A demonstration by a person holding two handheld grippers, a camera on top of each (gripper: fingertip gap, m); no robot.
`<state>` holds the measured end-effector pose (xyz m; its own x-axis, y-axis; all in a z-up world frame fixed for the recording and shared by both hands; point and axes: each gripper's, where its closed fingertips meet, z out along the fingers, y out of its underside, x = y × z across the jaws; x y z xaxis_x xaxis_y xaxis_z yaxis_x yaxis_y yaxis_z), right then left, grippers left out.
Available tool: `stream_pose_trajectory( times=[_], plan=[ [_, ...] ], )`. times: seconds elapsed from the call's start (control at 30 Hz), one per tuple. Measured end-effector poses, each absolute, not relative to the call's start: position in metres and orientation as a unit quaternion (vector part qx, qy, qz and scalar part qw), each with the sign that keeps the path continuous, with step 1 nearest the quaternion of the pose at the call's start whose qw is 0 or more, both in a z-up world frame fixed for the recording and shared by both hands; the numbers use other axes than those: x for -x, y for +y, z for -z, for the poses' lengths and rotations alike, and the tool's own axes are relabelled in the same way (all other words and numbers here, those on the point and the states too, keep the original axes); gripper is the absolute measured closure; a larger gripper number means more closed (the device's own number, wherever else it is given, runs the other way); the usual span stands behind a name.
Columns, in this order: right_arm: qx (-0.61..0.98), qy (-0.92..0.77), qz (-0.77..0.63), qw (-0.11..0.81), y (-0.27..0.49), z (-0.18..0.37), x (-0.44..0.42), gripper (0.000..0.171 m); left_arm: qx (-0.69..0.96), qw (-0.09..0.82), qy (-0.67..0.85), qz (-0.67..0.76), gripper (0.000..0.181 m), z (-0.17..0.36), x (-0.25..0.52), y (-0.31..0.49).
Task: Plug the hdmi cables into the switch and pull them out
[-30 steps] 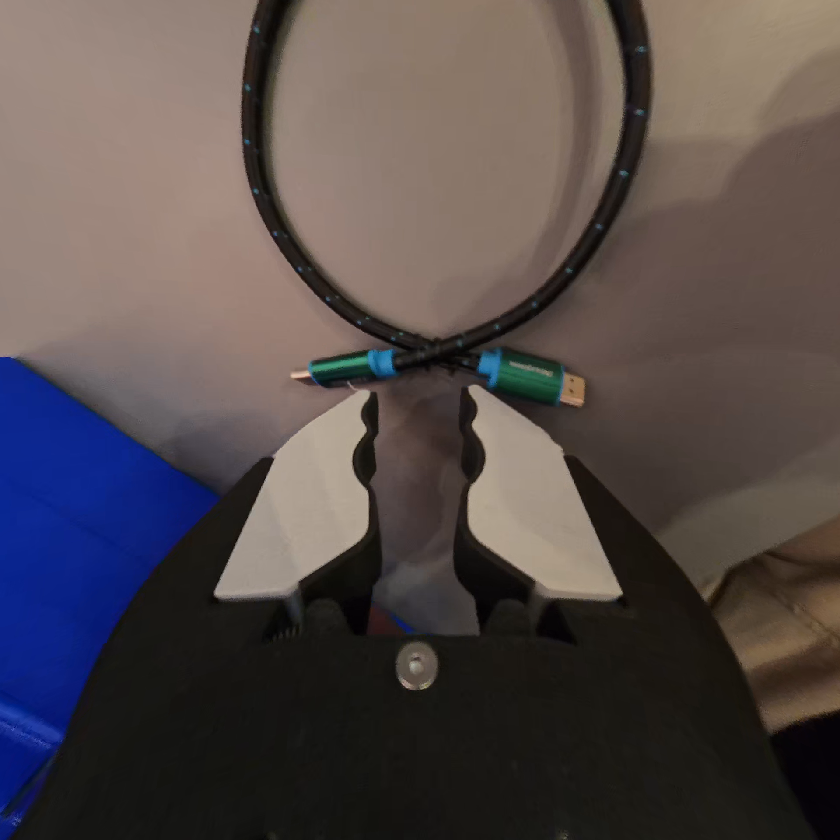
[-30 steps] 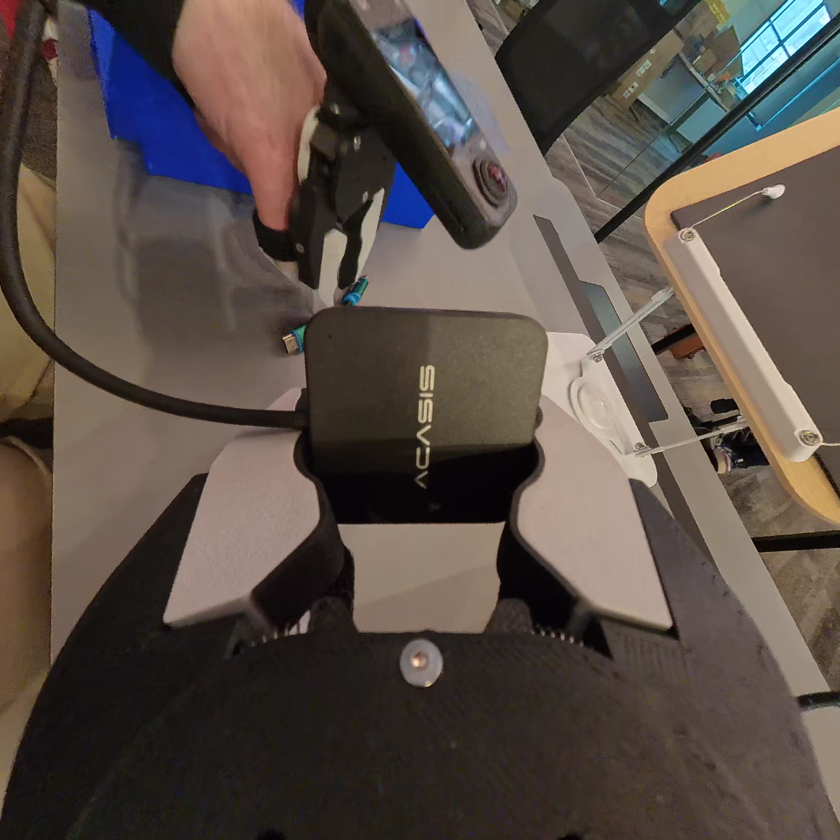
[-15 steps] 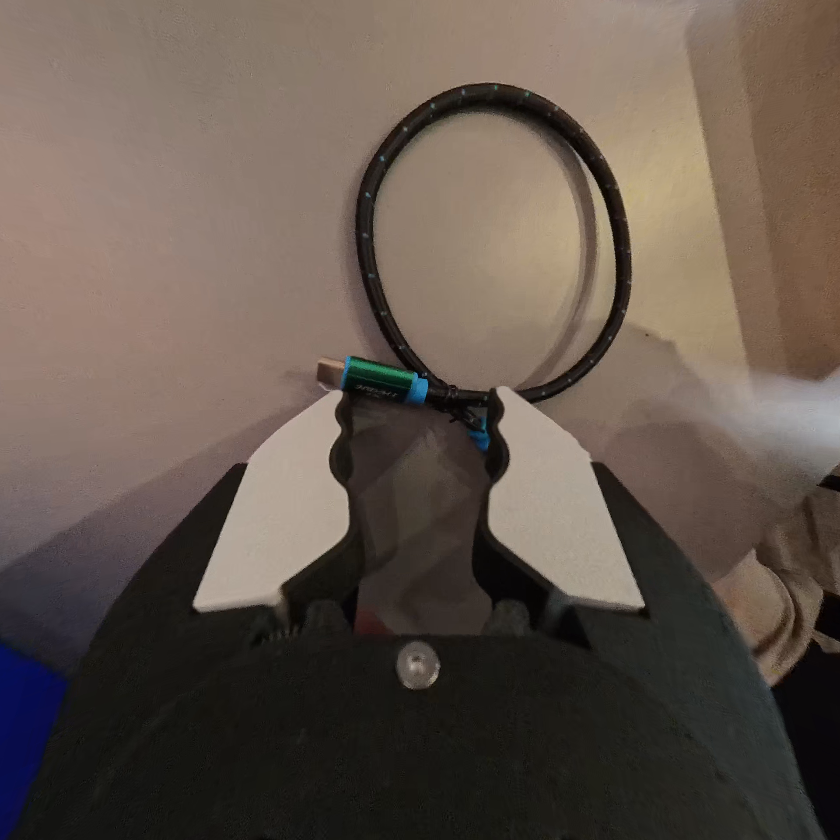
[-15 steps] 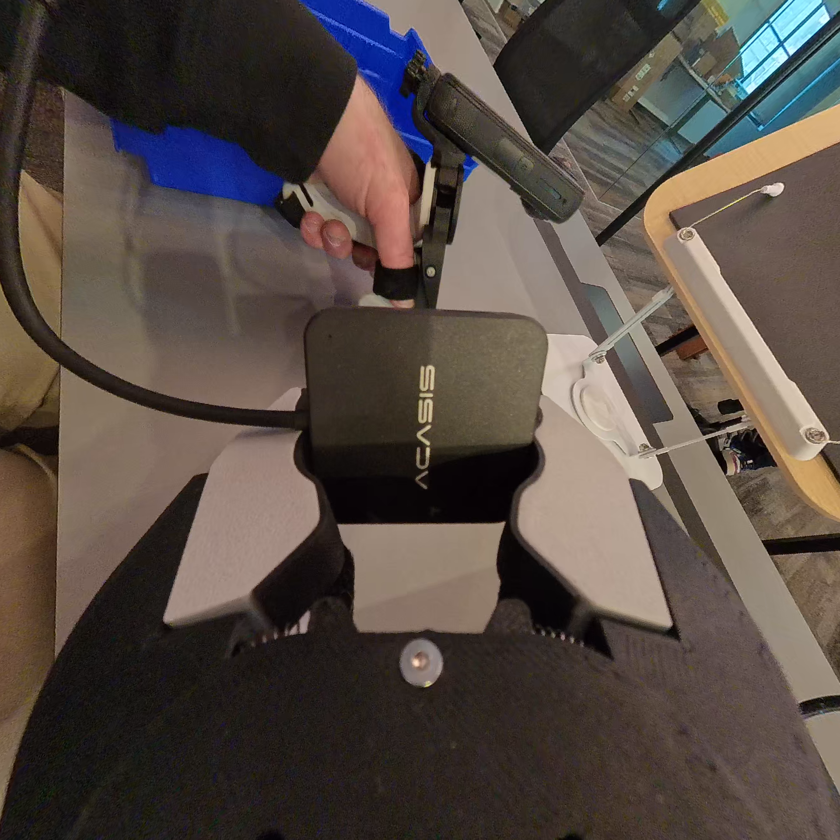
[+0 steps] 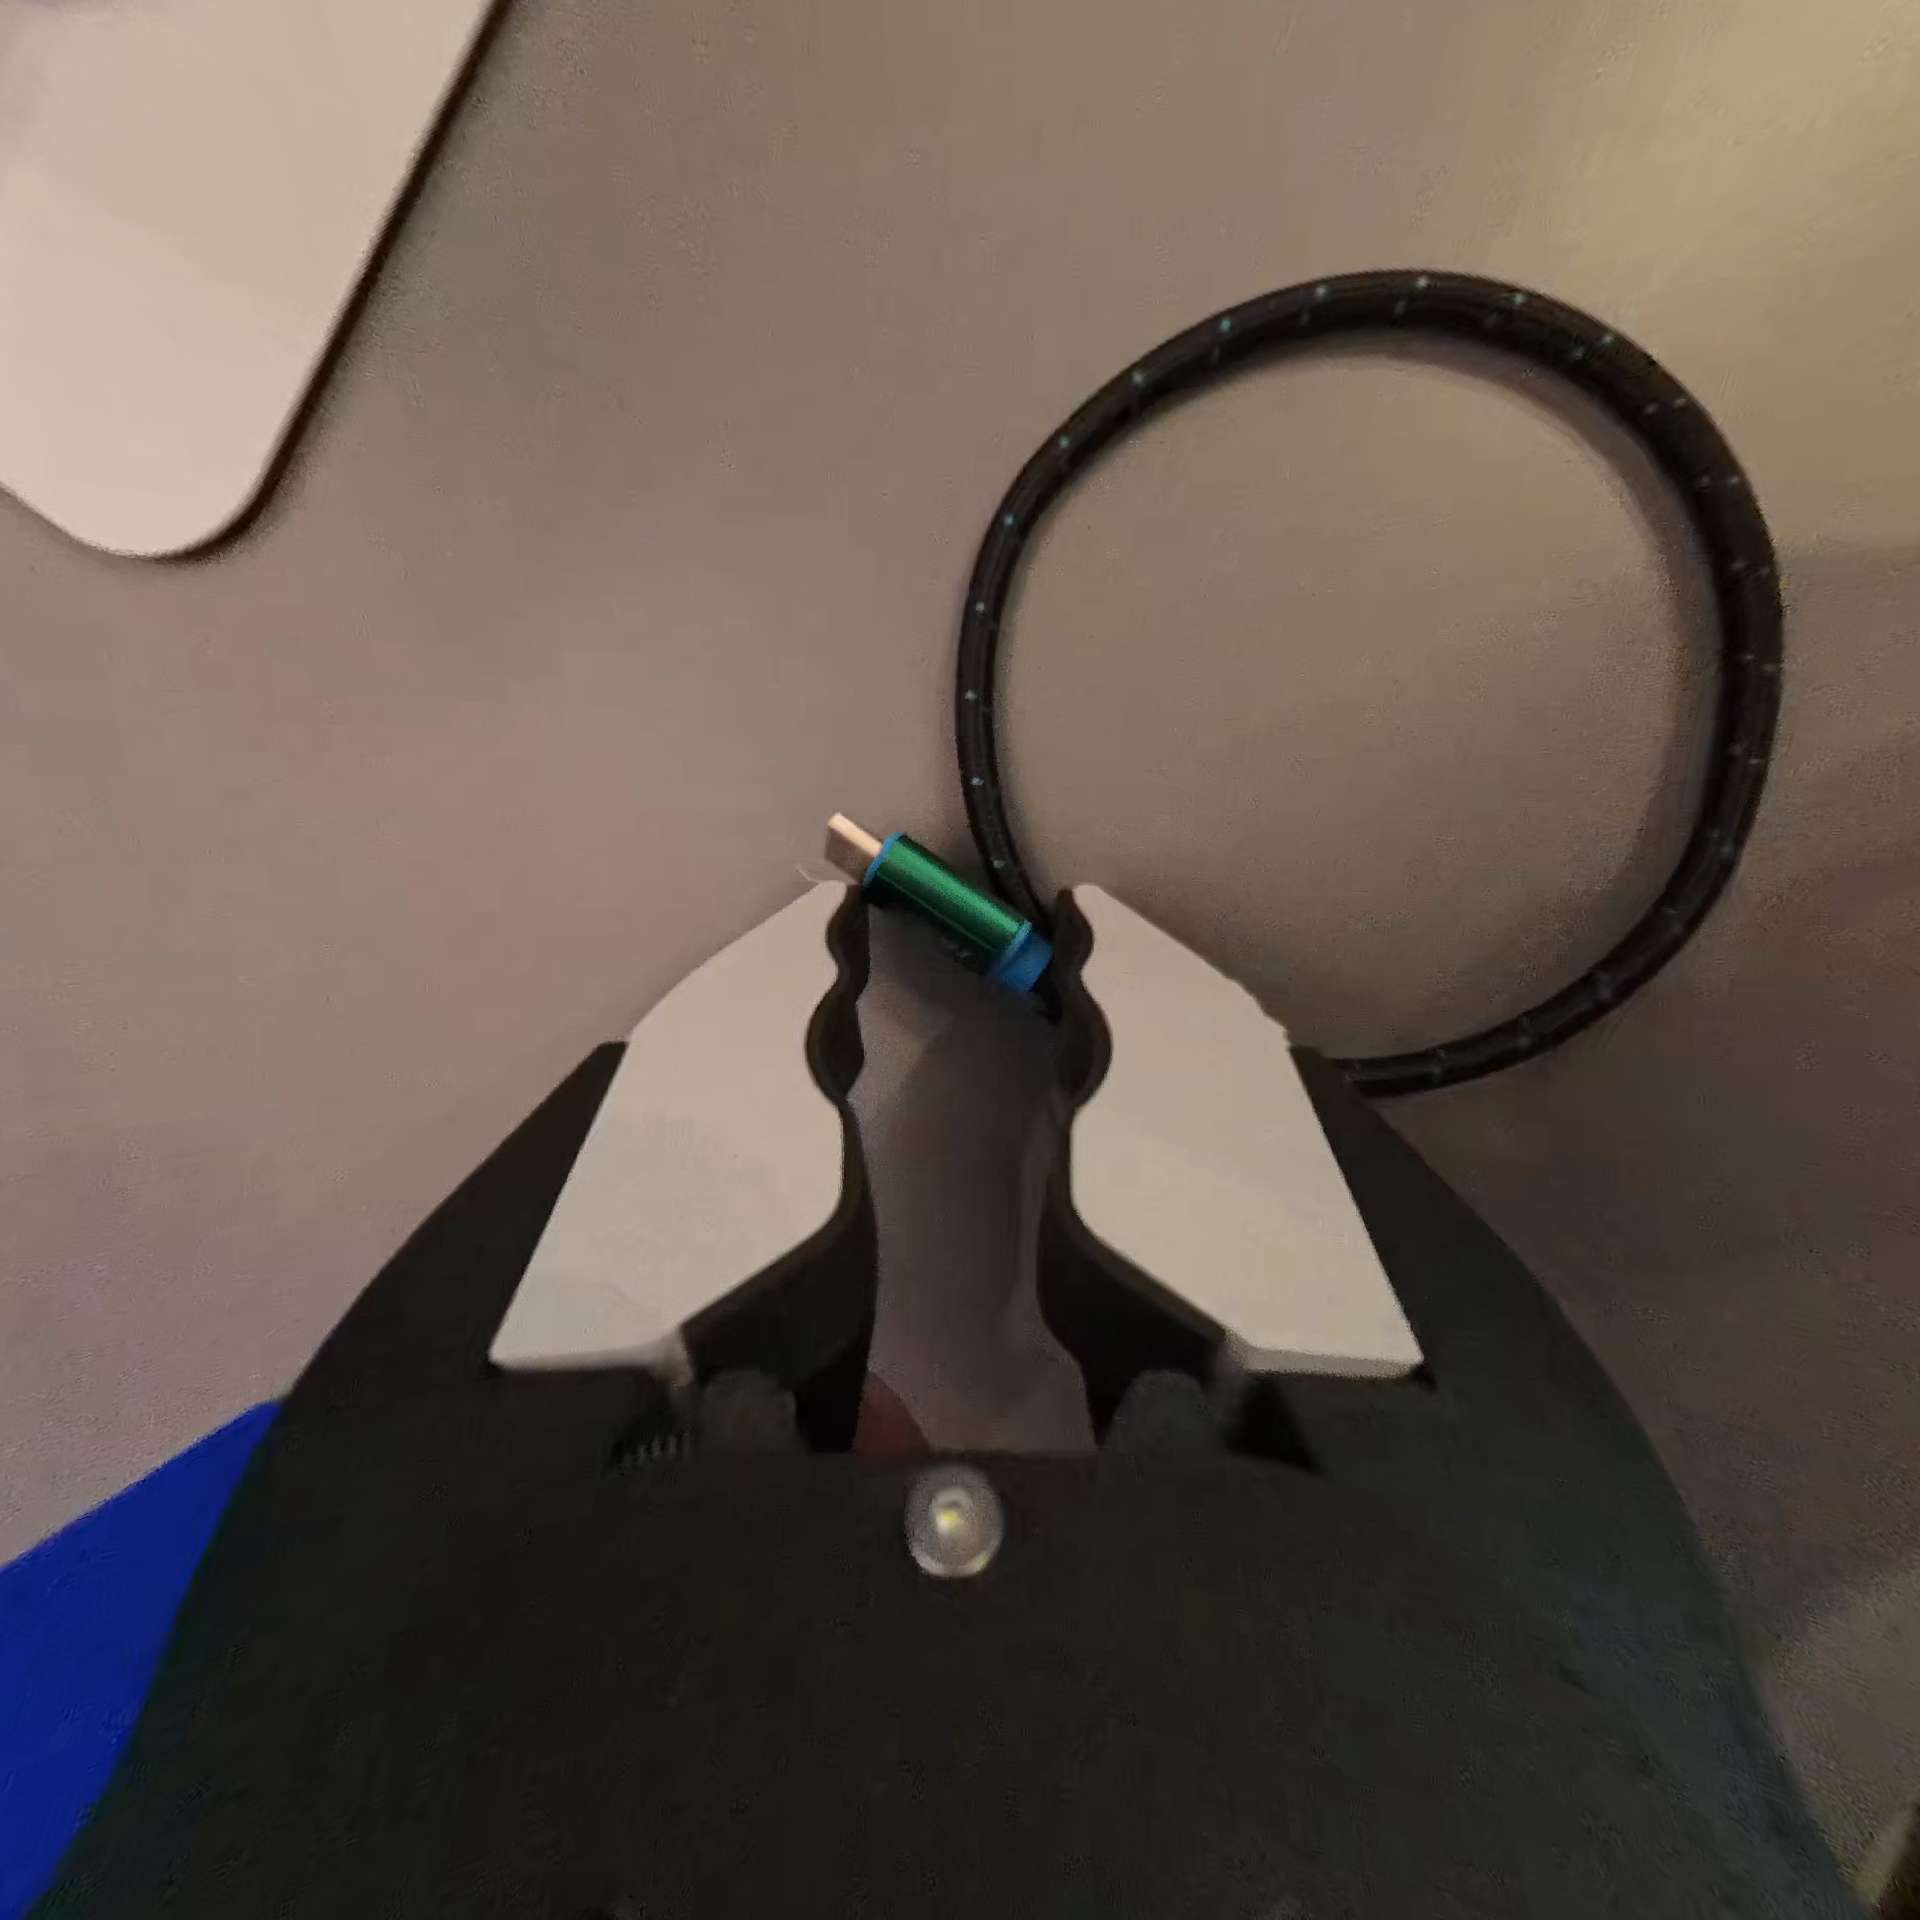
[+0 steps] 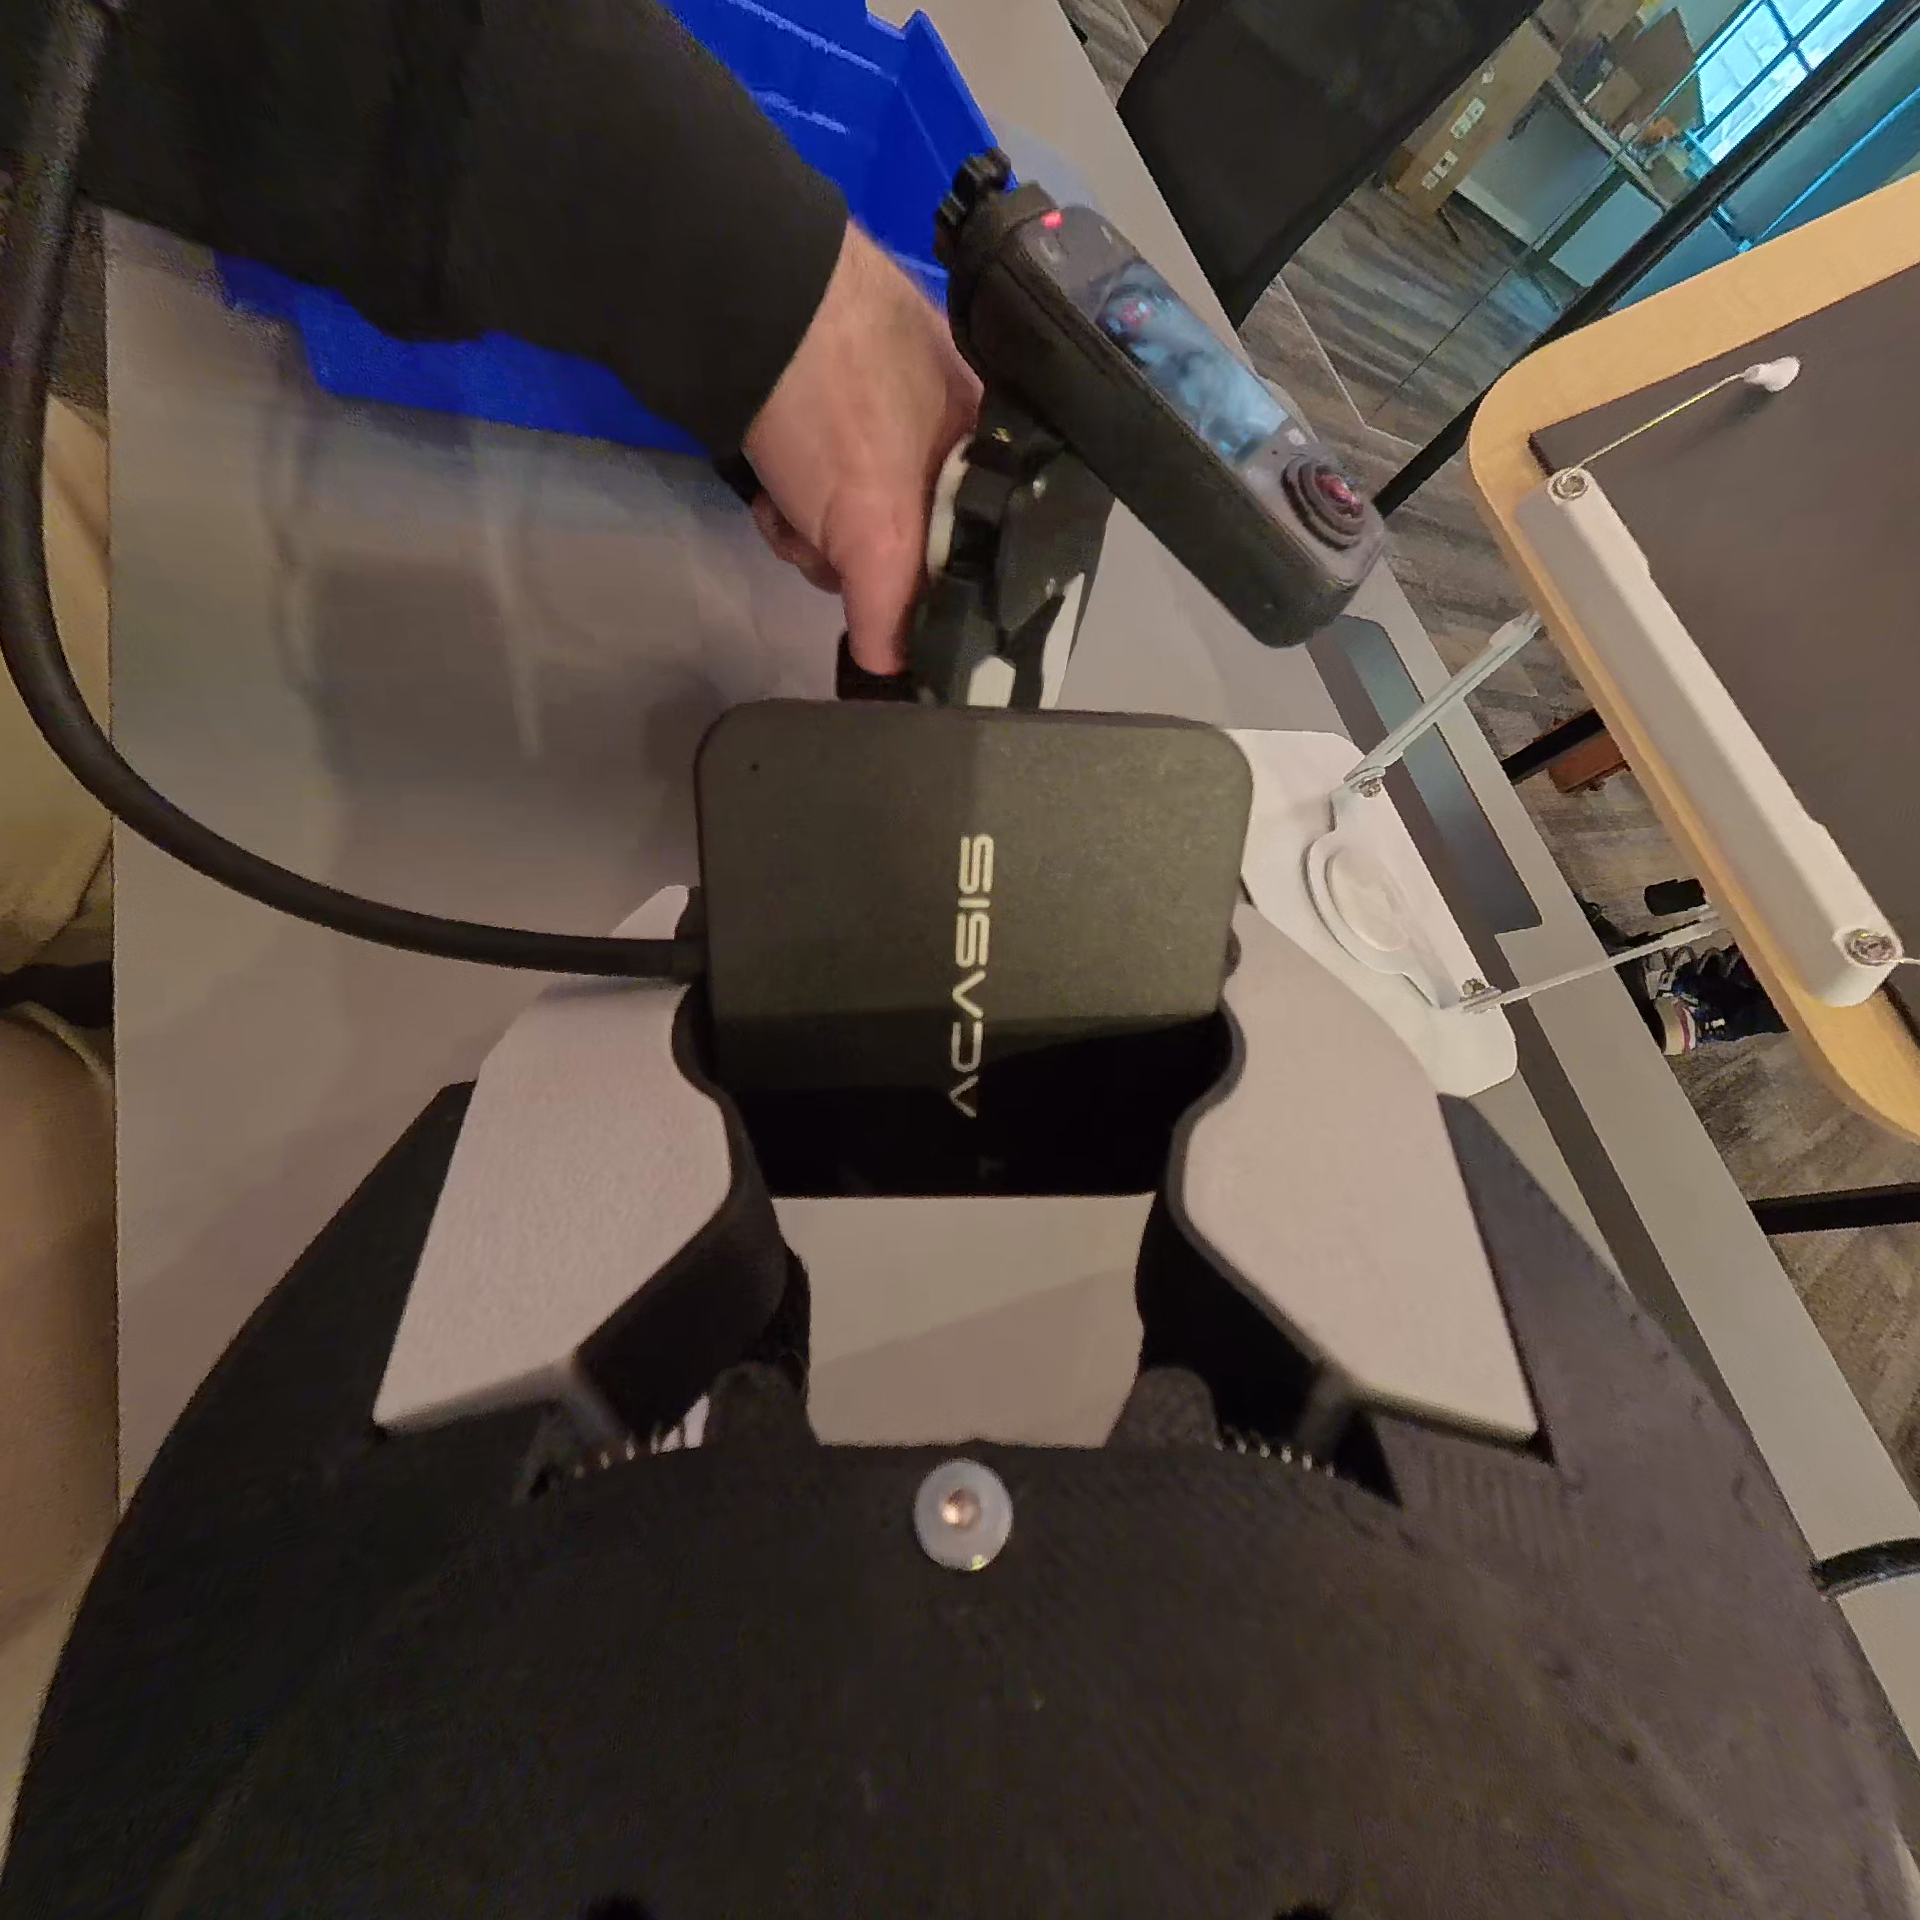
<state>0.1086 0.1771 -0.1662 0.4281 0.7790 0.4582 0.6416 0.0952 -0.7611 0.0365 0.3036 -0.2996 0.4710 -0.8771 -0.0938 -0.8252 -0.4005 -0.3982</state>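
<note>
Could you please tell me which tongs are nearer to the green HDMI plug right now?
Left. The left tongs have the green HDMI plug slanting across the gap between their tips. The right tongs are shut on the black switch, which hides the plug from that view.

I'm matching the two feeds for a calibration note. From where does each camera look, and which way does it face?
Left wrist view: on the left gripper, looking down at the grey table; its fingers grip a green HDMI plug.
Right wrist view: on the right gripper, looking along the table; it holds the black switch.
Shared: table, blue bin, left gripper.
</note>
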Motion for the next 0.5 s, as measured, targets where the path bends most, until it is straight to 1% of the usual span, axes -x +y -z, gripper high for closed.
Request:
stream_pose_trajectory(
  times=[0.13,0.23,0.3,0.4,0.43,0.5],
  plan=[
    [0.672,-0.533,-0.069,0.51,0.178,0.171,-0.108,0.085,0.758,0.186,0.624,0.042,0.148,0.299,-0.027,0.284],
    [0.673,-0.536,-0.069,0.505,0.179,0.174,-0.105,0.085,0.78,0.143,0.606,0.063,0.146,0.302,-0.02,0.272],
    [0.674,-0.537,-0.069,0.502,0.178,0.175,-0.104,0.085,0.801,0.122,0.583,0.068,0.134,0.303,-0.017,0.269],
    [0.676,-0.538,-0.065,0.499,0.178,0.177,-0.105,0.085,0.822,0.107,0.555,0.072,0.136,0.304,-0.014,0.265],
    [0.677,-0.537,-0.065,0.499,0.179,0.177,-0.105,0.085,0.822,0.109,0.553,0.073,0.139,0.304,-0.015,0.264],
    [0.677,-0.537,-0.065,0.499,0.179,0.177,-0.105,0.085,0.819,0.123,0.555,0.081,0.154,0.304,-0.018,0.261]
  ],
)
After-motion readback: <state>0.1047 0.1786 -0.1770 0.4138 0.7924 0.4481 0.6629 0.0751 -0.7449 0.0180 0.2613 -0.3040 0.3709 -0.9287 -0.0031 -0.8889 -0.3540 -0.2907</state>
